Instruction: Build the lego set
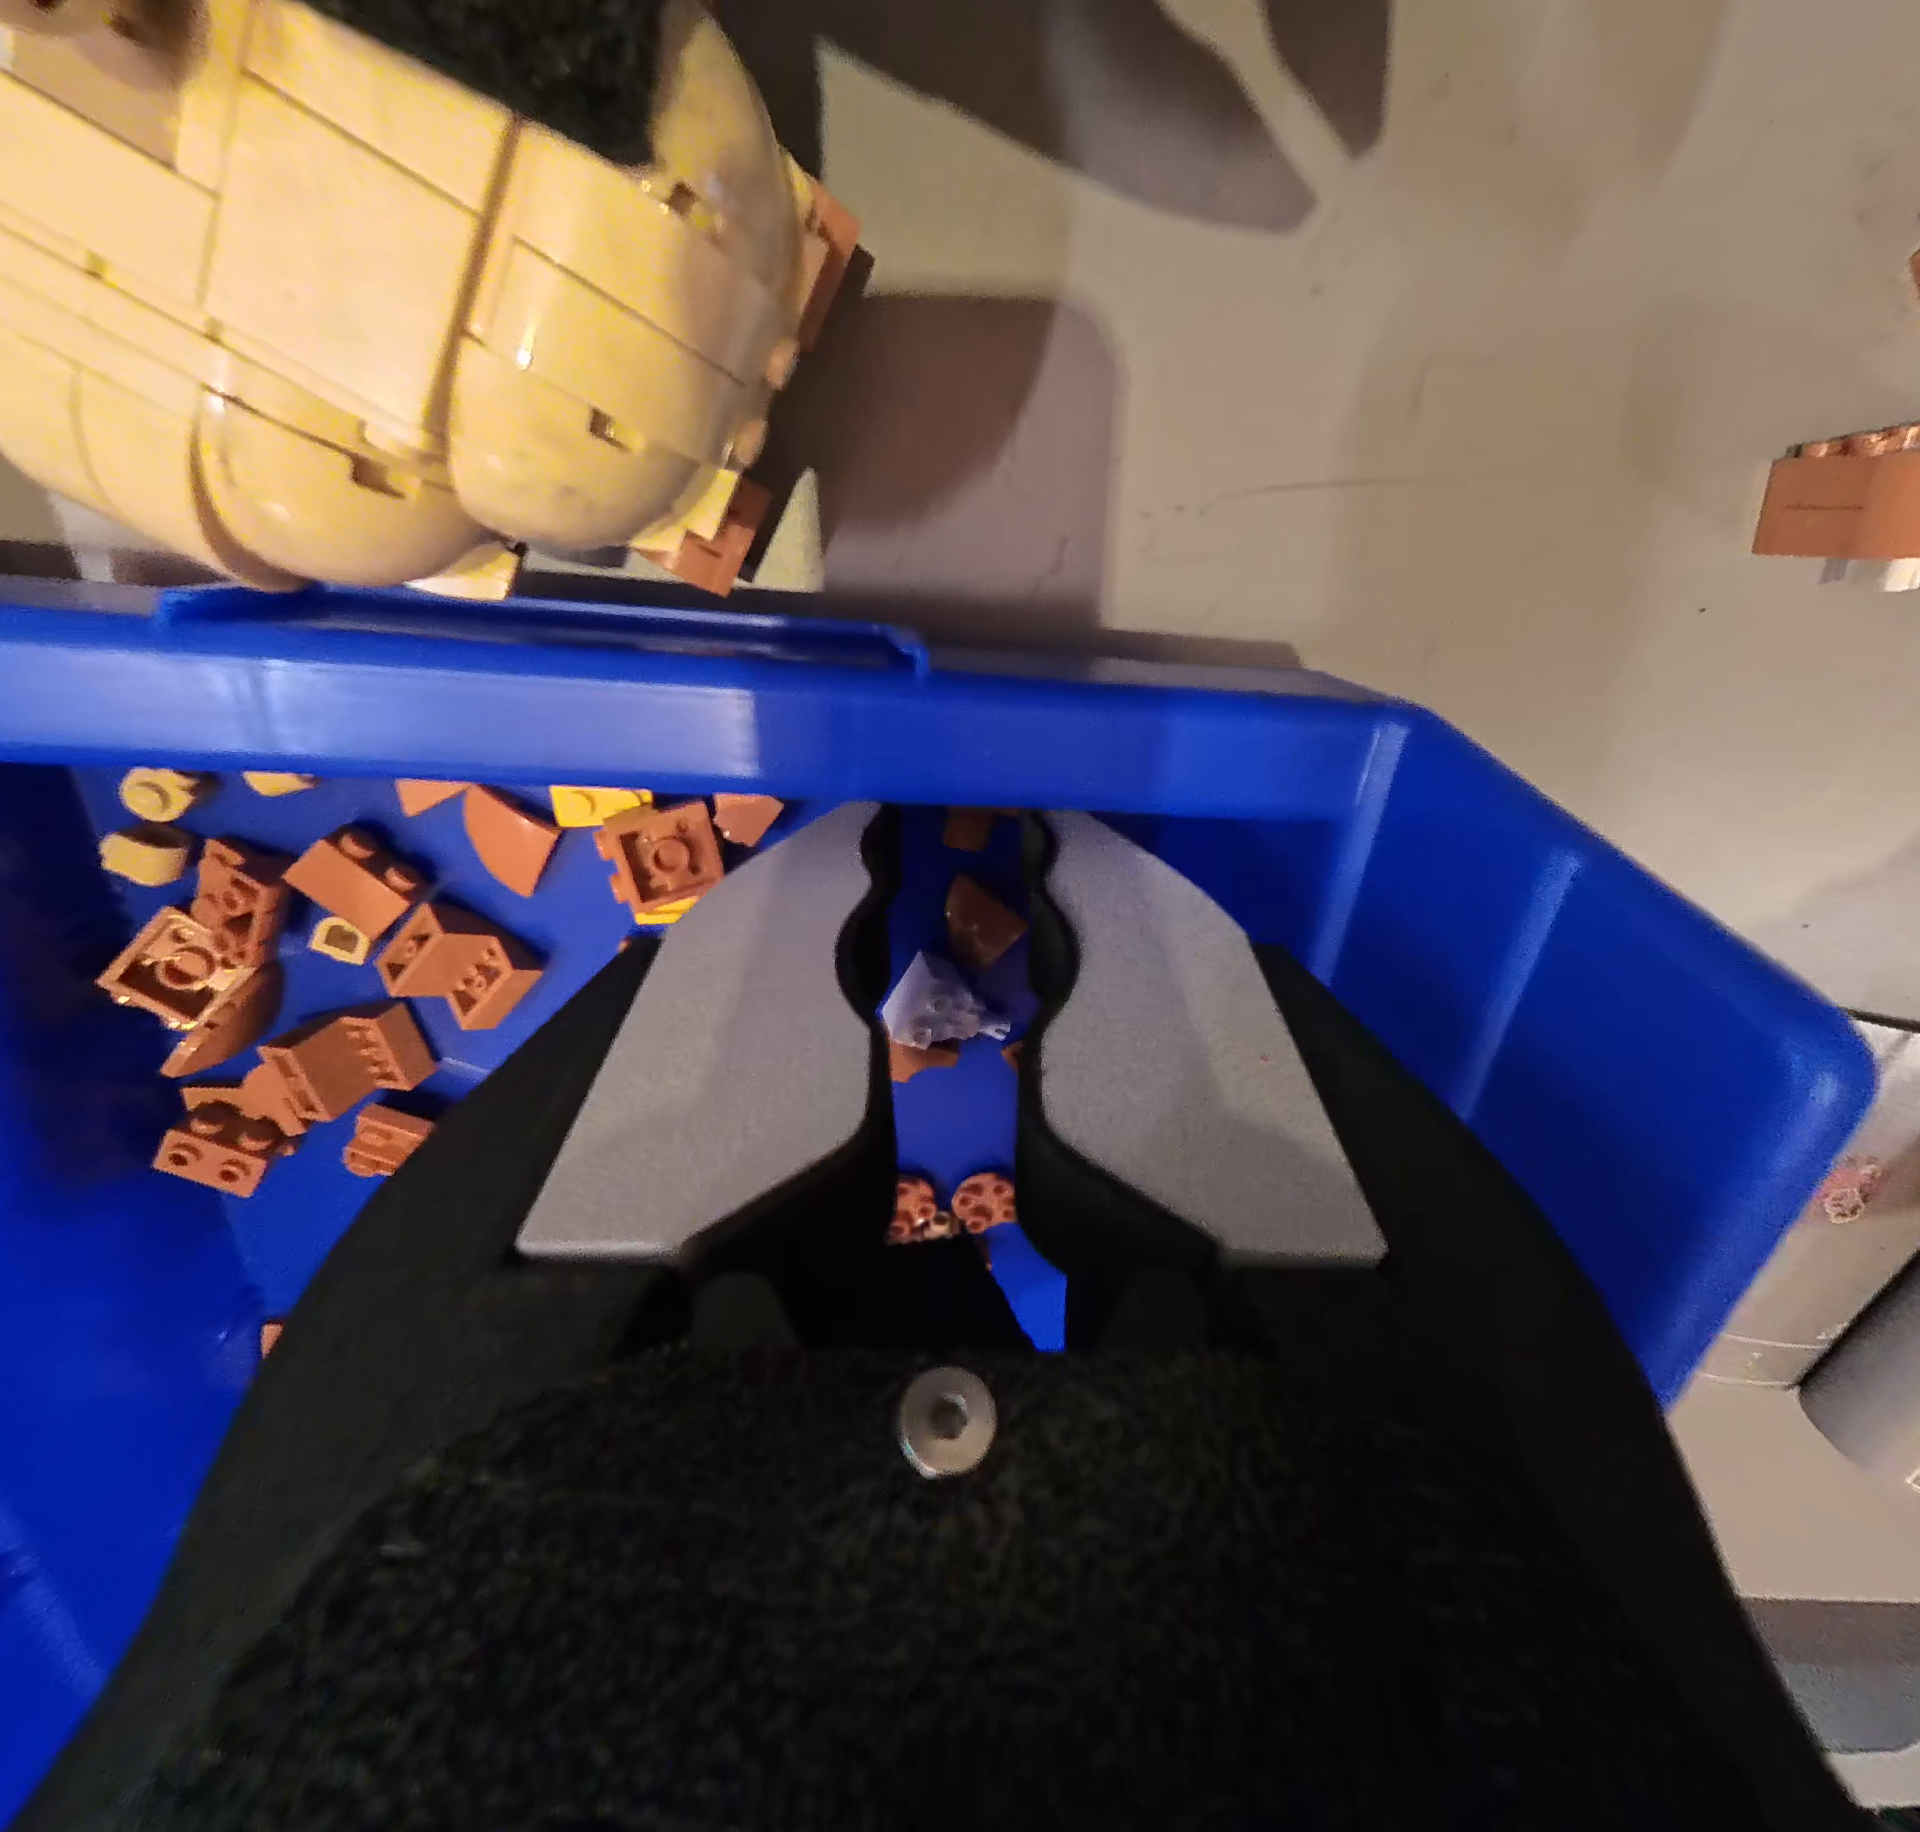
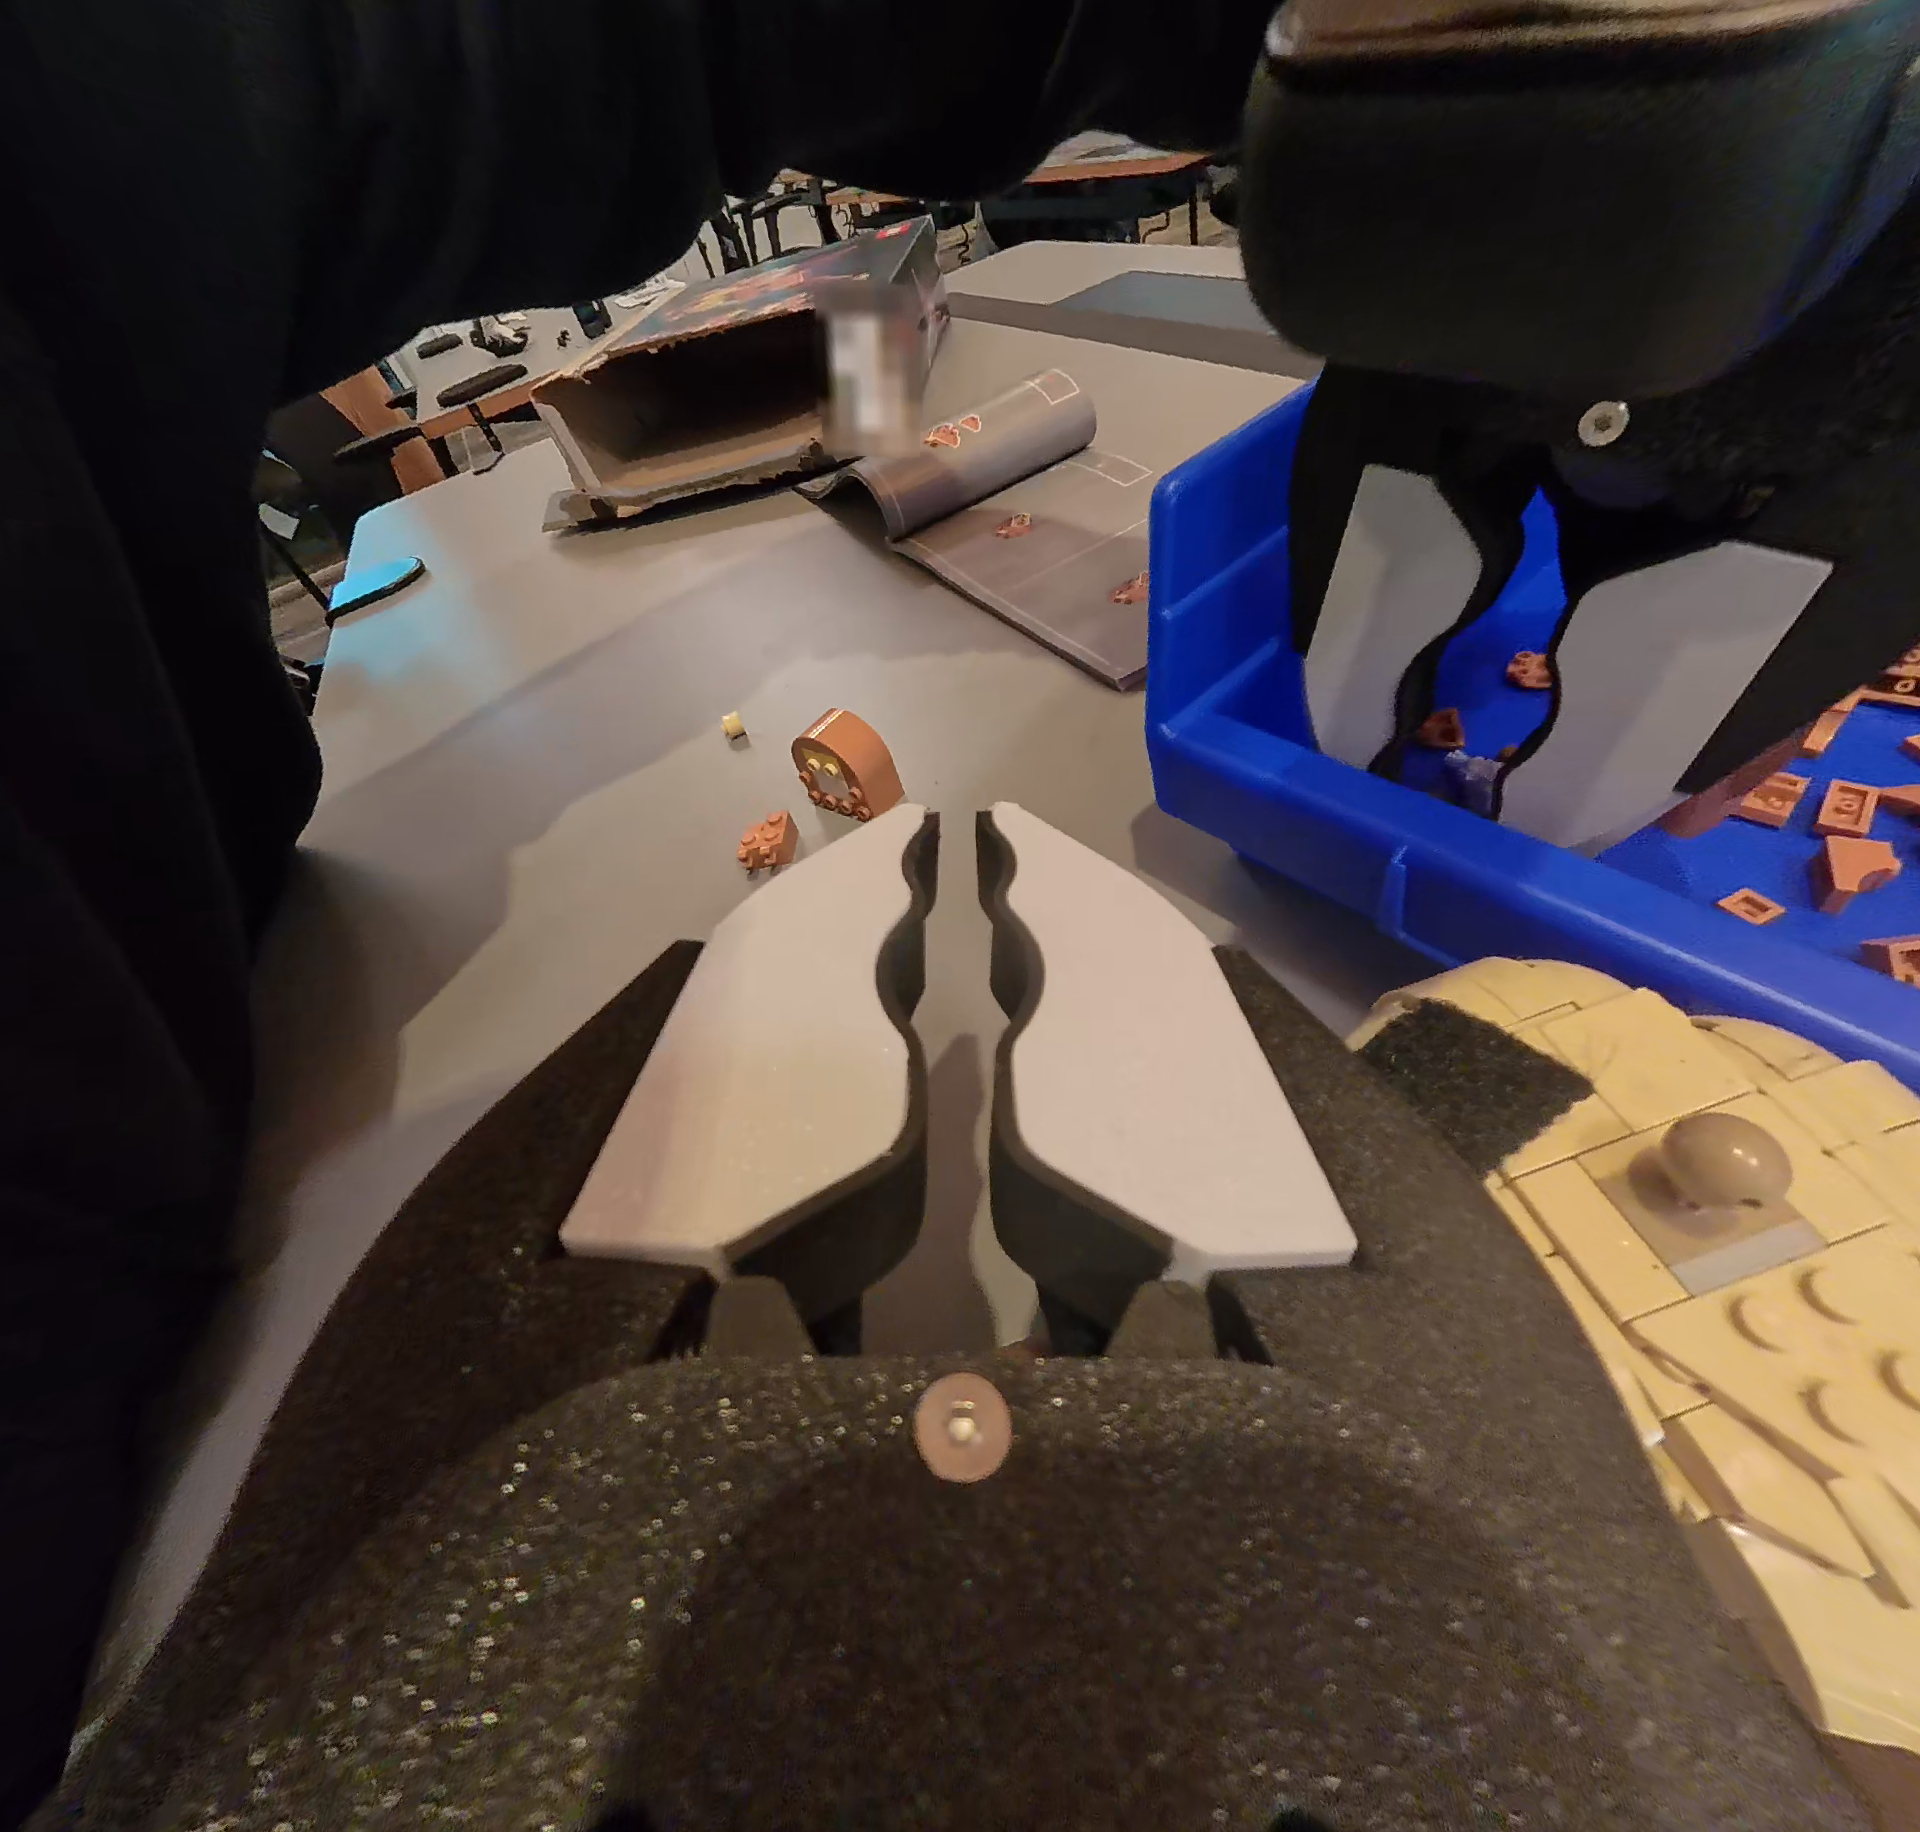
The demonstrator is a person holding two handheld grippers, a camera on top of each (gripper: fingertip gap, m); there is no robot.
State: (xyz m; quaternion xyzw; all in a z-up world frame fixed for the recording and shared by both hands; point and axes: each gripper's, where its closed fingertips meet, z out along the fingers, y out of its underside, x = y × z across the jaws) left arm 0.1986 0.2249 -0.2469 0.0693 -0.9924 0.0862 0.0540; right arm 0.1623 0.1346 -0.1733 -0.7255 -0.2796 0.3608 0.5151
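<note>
Left tool (image 1: 956,847) open inside blue bin (image 1: 1039,743), over brown bricks (image 1: 982,915)

A hobby workroom: grey table (image 2: 582,639) with toy-brick bin (image 2: 1299,826), torn set box (image 2: 727,380), open instruction booklet (image 2: 1018,535).

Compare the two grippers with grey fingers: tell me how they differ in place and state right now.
The left gripper reaches down into the blue plastic bin among brown toy bricks; the right gripper is outside it, above the grey table. The left gripper's jaws stand apart around loose pieces, while the right gripper's jaws are nearly together with nothing between them. Both have grey fingers with wavy black pads.
</note>
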